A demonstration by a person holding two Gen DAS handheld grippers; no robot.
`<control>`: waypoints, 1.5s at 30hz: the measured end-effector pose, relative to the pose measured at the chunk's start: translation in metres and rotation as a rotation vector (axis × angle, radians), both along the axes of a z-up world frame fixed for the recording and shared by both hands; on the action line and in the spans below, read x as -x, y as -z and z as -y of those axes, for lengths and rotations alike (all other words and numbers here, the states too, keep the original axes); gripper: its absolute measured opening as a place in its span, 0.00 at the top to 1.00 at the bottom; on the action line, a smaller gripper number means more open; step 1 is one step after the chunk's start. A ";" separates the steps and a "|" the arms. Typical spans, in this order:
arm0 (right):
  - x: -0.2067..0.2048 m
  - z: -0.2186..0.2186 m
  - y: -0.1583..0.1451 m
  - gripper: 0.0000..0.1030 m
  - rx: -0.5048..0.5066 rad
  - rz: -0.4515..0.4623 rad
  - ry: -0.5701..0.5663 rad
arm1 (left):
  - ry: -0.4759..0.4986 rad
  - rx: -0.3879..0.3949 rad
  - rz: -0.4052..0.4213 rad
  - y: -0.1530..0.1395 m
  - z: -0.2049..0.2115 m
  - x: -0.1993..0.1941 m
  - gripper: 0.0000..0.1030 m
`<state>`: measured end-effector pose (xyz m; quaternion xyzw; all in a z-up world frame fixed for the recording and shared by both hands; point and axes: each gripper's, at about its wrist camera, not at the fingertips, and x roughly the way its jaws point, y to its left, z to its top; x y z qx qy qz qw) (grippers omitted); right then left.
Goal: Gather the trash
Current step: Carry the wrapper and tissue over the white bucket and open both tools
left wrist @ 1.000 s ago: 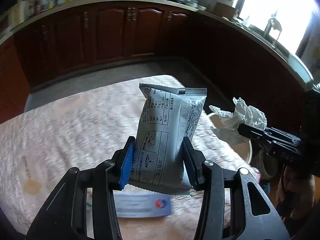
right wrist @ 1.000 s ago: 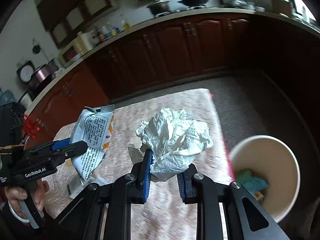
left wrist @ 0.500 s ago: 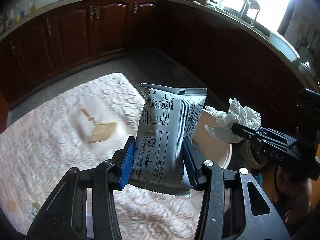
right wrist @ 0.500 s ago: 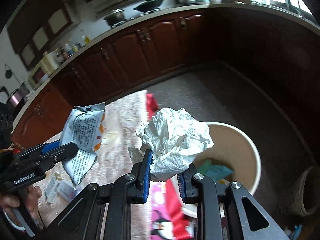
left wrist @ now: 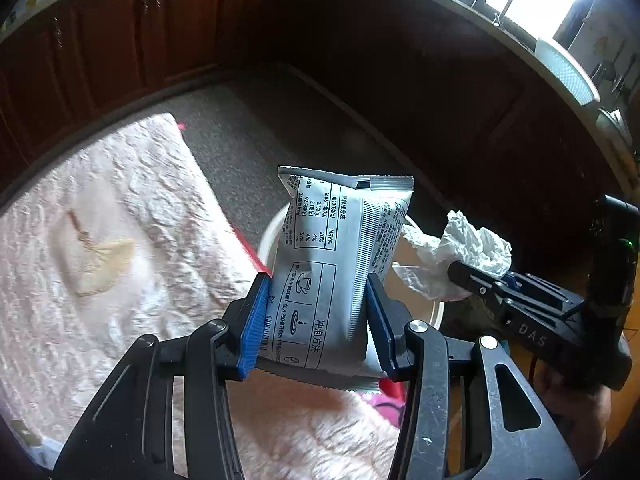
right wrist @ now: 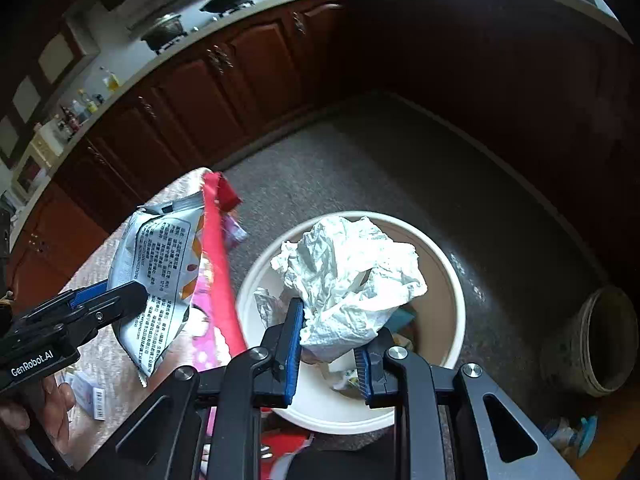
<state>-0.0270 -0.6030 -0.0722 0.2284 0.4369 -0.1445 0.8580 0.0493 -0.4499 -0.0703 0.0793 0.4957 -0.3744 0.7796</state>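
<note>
Over by the edge of the table (left wrist: 120, 240), both hands have swung away from the pink cloth and out above the floor. A second ago the crumpled tissue (right wrist: 352, 276) hung over the tabletop with the white bin (right wrist: 452, 280) off to one side; now it sits right above the bin's mouth, clenched between the blue pads of the right gripper (right wrist: 330, 344). The left gripper (left wrist: 316, 320) has followed: its fingers clamp the grey snack packet (left wrist: 336, 264) upright by its lower half, and from its own camera the bin rim (left wrist: 272, 240) shows just behind the packet, where half a second back the bin was only partly in sight. From the right-hand camera, though, the packet (right wrist: 156, 280) looks to hang over the table's red-trimmed corner, not yet over the bin.

I'd say the carrying is nearly done. The tissue looks ready to drop; some scraps already lie in the bin bottom. The packet probably needs a little more travel to the right first. A few small bits still lie on the cloth (right wrist: 92, 396) near the left hand, so more picking up seems left.
</note>
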 end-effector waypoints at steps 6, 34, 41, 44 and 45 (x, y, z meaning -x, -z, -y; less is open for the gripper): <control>-0.001 0.012 0.017 0.76 -0.006 -0.056 0.037 | 0.009 -0.001 -0.049 0.011 0.012 -0.002 0.52; -0.006 -0.006 0.015 0.51 -0.006 -0.058 0.029 | -0.036 -0.009 0.036 -0.003 -0.012 0.006 0.40; -0.007 -0.018 0.008 0.50 0.017 -0.048 0.013 | -0.065 0.002 0.054 -0.013 -0.029 0.002 0.40; -0.008 -0.025 0.004 0.47 0.027 -0.041 0.009 | -0.079 0.002 0.065 -0.016 -0.037 0.003 0.40; -0.008 -0.028 0.002 0.45 0.031 -0.036 0.007 | -0.083 0.002 0.068 -0.017 -0.040 0.003 0.40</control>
